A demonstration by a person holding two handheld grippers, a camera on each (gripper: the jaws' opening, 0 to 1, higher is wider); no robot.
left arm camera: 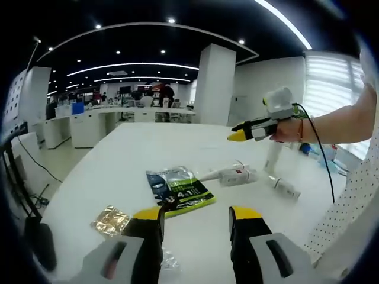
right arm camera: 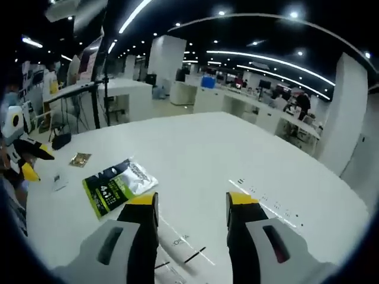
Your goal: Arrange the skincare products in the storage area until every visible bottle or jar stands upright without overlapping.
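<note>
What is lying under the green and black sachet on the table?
The green sachet lies flat on the bare white table; nothing shows beneath its edges. A gold packet sits apart beside it. Anything fully under the sachet is covered.

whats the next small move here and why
Probably lower the right gripper onto the white tube lying flat on the table. Its jaws stand open and empty above the products, and the tube and the bottle beside it both lie on their sides, so neither is upright yet.
</note>
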